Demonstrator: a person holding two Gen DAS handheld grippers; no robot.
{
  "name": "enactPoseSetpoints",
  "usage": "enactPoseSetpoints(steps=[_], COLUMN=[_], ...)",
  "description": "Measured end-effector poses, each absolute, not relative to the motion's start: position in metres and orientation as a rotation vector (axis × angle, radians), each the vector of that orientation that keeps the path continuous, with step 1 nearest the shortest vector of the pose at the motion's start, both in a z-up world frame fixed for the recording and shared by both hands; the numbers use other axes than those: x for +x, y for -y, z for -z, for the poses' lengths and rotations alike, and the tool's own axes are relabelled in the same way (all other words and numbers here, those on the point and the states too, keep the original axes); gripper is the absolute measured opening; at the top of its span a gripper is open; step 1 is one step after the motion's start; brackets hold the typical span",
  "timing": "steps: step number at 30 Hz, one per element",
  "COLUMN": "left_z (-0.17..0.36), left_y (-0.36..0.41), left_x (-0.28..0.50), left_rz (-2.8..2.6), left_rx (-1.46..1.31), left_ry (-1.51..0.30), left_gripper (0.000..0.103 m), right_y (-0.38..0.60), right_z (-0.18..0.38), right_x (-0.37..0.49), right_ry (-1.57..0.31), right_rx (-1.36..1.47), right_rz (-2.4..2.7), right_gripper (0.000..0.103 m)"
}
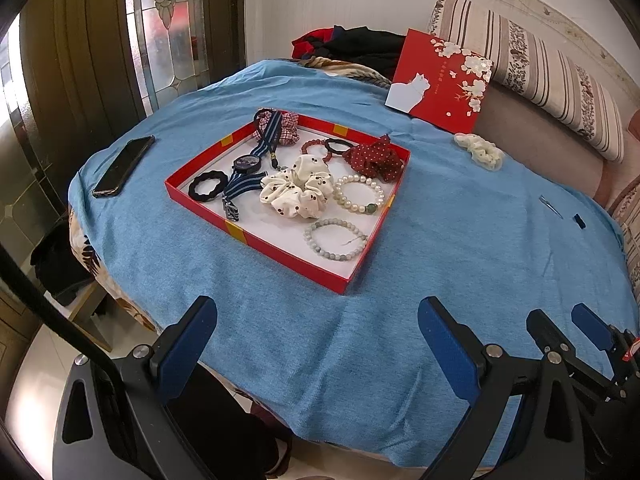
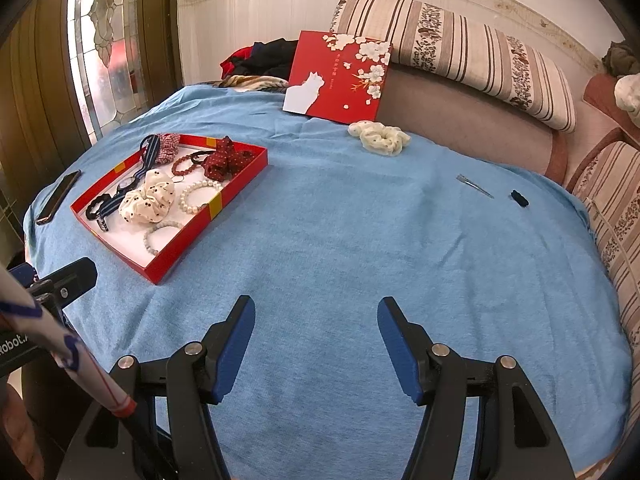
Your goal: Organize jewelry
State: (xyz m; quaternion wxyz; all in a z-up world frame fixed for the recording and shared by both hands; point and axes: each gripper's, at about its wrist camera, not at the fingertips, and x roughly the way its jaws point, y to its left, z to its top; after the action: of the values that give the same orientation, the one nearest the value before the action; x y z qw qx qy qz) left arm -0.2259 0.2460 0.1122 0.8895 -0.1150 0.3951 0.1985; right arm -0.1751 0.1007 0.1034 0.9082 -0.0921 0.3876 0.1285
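Note:
A shallow red tray [image 1: 280, 254] [image 2: 224, 194] lies on the blue cloth and holds scrunchies, bead bracelets, hair ties and a striped-strap watch [image 1: 248, 164]. A cream dotted scrunchie [image 1: 296, 192] [image 2: 150, 198] lies in its middle. Outside the tray lie a pale scrunchie [image 1: 480, 150] [image 2: 380, 136], a metal hair clip [image 2: 474, 186] [image 1: 550, 206] and a small dark piece [image 2: 519, 198]. My left gripper [image 1: 316, 344] is open and empty at the near table edge. My right gripper [image 2: 316, 348] is open and empty over bare cloth; it also shows in the left wrist view [image 1: 560, 332].
A black phone [image 1: 124, 166] [image 2: 58, 198] lies left of the tray. A red lid with a white cat [image 1: 440, 76] [image 2: 338, 76] leans against the sofa at the back. Striped cushions [image 2: 452, 52] and dark clothes [image 1: 352, 46] lie beyond the table.

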Motion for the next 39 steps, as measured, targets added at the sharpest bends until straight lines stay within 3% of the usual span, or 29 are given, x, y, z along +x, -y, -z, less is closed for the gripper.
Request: enactPoseSetpoints(steps=[39], left_z=[-0.105], left_y=[-0.245], left_x=[-0.224], left_rz=[-0.428], left_rx=[-0.249], left_ry=[-0.843], left_gripper=[0.1], right_y=[-0.121], right_z=[-0.102], right_x=[-0.171], right_ry=[-0.814], right_rx=[-0.204], right_rz=[-0.296], right_gripper=[0.068])
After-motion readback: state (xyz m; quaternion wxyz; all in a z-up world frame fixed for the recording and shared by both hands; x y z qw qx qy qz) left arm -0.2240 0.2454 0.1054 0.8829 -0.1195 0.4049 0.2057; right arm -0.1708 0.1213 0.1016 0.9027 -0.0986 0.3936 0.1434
